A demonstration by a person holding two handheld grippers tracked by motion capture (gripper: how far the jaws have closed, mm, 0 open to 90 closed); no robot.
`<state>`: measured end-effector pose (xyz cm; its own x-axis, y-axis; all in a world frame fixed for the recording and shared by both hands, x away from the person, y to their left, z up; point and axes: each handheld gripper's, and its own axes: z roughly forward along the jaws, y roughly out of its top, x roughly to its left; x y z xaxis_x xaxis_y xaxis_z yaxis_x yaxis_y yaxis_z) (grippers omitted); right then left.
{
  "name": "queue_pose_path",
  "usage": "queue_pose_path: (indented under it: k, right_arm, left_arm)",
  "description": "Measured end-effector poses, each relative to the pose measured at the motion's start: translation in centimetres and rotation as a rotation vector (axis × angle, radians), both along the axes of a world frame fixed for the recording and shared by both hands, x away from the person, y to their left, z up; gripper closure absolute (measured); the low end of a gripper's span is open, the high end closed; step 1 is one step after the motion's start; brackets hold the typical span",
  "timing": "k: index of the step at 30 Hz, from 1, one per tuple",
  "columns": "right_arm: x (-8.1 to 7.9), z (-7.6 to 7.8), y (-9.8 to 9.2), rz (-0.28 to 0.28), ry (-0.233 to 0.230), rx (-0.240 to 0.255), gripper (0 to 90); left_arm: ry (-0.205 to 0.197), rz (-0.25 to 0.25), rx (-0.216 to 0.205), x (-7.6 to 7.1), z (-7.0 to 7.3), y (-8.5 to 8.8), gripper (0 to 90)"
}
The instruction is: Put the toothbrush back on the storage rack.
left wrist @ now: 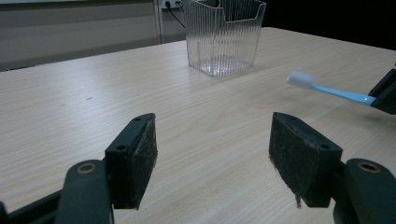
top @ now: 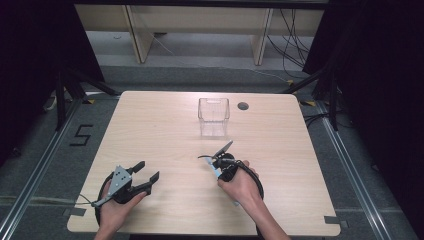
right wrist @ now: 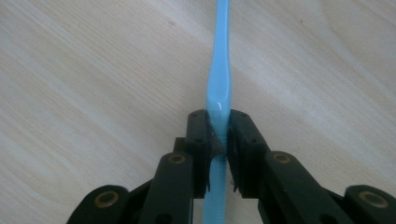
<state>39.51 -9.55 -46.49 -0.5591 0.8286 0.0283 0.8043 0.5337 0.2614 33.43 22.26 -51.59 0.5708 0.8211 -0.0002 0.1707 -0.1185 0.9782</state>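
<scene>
A light blue toothbrush (right wrist: 219,70) with a white head (left wrist: 301,78) is held just above the wooden table (top: 165,125). My right gripper (right wrist: 218,130) is shut on its handle, and in the high view that gripper (top: 213,161) is at the table's centre front. A clear ribbed plastic container (top: 214,116) stands upright and empty behind it, toward the far edge; it also appears in the left gripper view (left wrist: 223,35). My left gripper (top: 148,170) rests at the front left, jaws wide open with nothing between them (left wrist: 212,140), pointing toward the container.
A round cable hole (top: 243,106) sits in the table right of the container. Black tape forming a "5" (top: 81,135) marks the floor at the left. Dark stands and cables flank the table on both sides.
</scene>
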Motion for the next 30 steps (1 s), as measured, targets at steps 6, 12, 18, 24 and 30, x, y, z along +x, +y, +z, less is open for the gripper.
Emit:
queue_pose_path:
  k: [6, 12, 18, 24, 30]
  right_arm:
    - [-0.4, 0.8, -1.0, 0.018, -0.033, 0.066, 79.5]
    - [-0.7, 1.0, -2.0, 0.005, -0.089, 0.109, 79.5]
    - [-0.8, 1.5, -2.6, 0.031, -0.141, 0.139, 79.5]
    - [-0.8, 1.6, -3.2, 0.017, -0.188, 0.159, 79.5]
    - [-1.0, 1.7, -3.4, 0.023, -0.237, 0.195, 79.6]
  left_arm:
    - [0.012, 0.008, 0.011, -0.1, 0.0, -0.1, 31.8]
    - [0.01, 0.018, 0.006, -0.1, 0.1, 0.2, 31.7]
    - [0.0, 0.017, -0.007, 0.1, -0.1, 0.2, 31.8]
    - [0.009, 0.031, 0.0, -0.1, 0.0, 0.3, 31.9]
    - [0.001, 0.029, -0.009, -0.3, -0.2, 0.3, 32.0]
